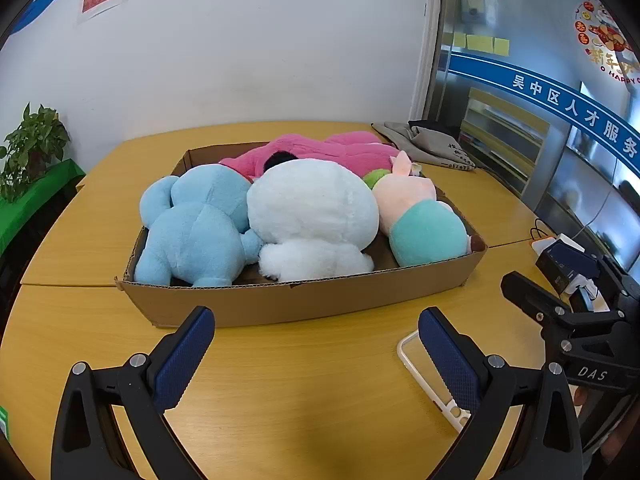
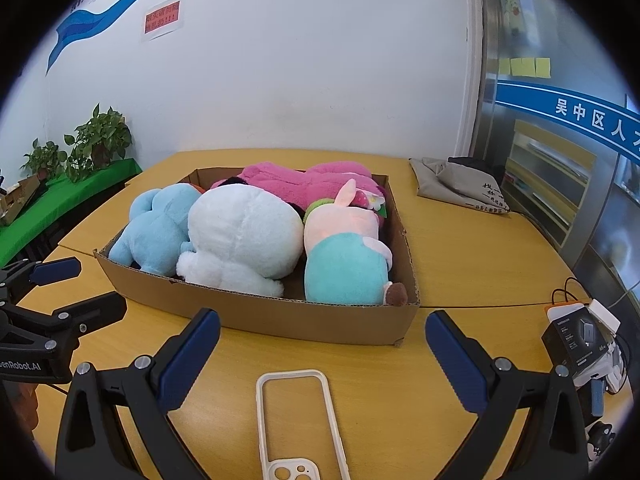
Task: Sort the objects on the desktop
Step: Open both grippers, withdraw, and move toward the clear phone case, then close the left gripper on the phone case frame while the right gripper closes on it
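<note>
A shallow cardboard box (image 1: pixel 304 300) (image 2: pixel 320 320) sits on the yellow table and holds a blue plush (image 1: pixel 196 232) (image 2: pixel 156 228), a white plush (image 1: pixel 312 212) (image 2: pixel 240 236), a pink-and-teal plush (image 1: pixel 424 228) (image 2: pixel 344 264) and a magenta plush (image 1: pixel 320 148) (image 2: pixel 304 180) behind them. A clear phone case (image 2: pixel 298 424) (image 1: pixel 432 376) lies flat on the table in front of the box. My right gripper (image 2: pixel 322 340) is open above and around the case. Left of it, my left gripper (image 1: pixel 316 344) stands open over bare table, with nothing between its fingers.
A grey cloth bag (image 1: pixel 428 142) (image 2: pixel 460 184) lies at the table's far right. A black charger box with white cables (image 2: pixel 576 340) (image 1: pixel 568 260) sits at the right edge. Potted plants (image 2: pixel 96 144) on a green shelf stand to the left, by the white wall.
</note>
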{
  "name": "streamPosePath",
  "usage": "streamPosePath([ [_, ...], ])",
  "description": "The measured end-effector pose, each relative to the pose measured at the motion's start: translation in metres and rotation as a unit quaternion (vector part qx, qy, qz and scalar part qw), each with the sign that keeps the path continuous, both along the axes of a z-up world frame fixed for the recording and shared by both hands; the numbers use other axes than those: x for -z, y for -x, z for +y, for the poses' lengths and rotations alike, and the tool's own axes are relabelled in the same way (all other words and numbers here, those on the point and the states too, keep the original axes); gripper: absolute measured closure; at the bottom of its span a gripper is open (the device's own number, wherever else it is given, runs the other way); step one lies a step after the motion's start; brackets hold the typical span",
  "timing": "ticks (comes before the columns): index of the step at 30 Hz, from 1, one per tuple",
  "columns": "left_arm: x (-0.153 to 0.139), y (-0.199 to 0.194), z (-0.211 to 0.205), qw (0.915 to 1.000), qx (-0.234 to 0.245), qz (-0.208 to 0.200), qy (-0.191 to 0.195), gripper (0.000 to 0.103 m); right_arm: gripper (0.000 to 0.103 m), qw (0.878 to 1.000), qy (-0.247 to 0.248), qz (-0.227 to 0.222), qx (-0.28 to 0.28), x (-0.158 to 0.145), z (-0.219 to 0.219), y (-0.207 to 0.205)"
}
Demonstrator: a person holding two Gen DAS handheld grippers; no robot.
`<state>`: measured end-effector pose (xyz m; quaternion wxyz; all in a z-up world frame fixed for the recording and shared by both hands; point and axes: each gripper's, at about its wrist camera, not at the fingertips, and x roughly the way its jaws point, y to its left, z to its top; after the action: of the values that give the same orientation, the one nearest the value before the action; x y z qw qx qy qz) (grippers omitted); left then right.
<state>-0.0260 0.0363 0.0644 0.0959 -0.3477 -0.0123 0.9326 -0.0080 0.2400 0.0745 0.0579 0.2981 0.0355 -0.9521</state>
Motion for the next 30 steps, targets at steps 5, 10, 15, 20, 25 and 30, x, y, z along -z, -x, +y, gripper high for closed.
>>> streamPosePath([
  [5, 0.001, 0.005, 0.008, 0.9998, 0.016, -0.006, 0.005, 0.000, 0.001, 1.000, 0.005, -0.002, -0.015, 0.002, 0.000, 0.000],
  [10, 0.012, 0.021, 0.019, 0.9981, 0.053, -0.031, -0.009, 0.000, 0.000, 1.000, 0.006, -0.002, -0.017, 0.004, 0.007, -0.001],
  [15, 0.035, 0.040, 0.041, 0.9906, 0.115, -0.074, -0.008, 0.000, 0.000, 1.000, 0.011, -0.020, -0.015, 0.021, 0.025, -0.011],
  [20, 0.064, 0.052, 0.072, 0.9775, 0.178, -0.113, 0.000, 0.004, 0.001, 0.995, 0.012, -0.094, -0.010, 0.072, 0.042, -0.032],
  [25, 0.093, 0.068, 0.096, 0.9658, 0.209, -0.154, 0.008, 0.026, 0.002, 0.988, 0.007, -0.153, -0.005, 0.114, 0.048, -0.044],
  [30, 0.117, 0.076, 0.106, 0.9591, 0.211, -0.186, 0.034, 0.062, 0.010, 0.985, 0.000, -0.172, 0.001, 0.132, 0.047, -0.041],
])
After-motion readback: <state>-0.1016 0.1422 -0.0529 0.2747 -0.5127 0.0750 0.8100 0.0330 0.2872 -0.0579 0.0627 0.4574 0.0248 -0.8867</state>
